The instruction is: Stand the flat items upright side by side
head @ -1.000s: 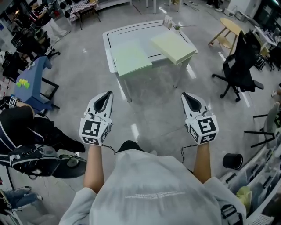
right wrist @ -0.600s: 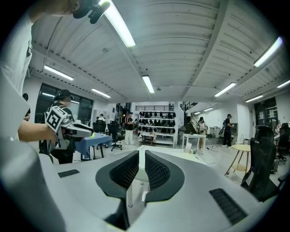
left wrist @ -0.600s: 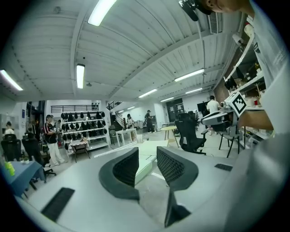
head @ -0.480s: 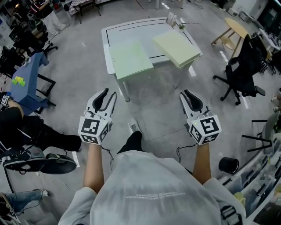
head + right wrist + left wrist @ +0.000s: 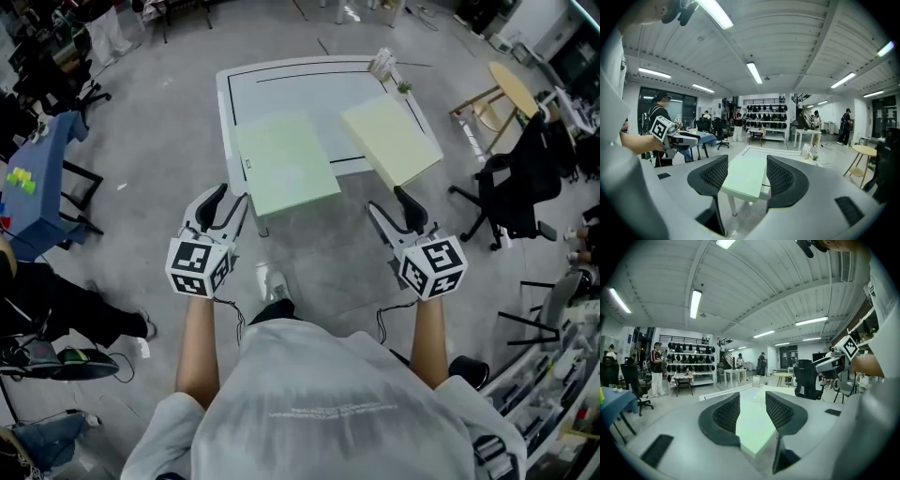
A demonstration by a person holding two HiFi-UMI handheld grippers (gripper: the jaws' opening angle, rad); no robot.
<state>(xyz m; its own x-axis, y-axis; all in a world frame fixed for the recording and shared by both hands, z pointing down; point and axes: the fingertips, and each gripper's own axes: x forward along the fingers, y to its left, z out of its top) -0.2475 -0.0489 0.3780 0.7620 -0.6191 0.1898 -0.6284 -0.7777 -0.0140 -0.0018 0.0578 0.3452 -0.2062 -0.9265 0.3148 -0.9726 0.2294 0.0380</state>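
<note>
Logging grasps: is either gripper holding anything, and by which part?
Nothing is held. The left gripper and right gripper, jaws just opening and empty, are short of the flat pale green board and flat pale yellow board.

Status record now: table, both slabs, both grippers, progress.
table: white, black line round its top
green slab: flat, left, overhangs near edge
yellow slab: flat, right, overhangs near right corner
left gripper: by green slab's near corner, fingers just been opening, nothing between
right gripper: short of table, fingers just been opening, nothing between
progress: neither slab upright yet
</note>
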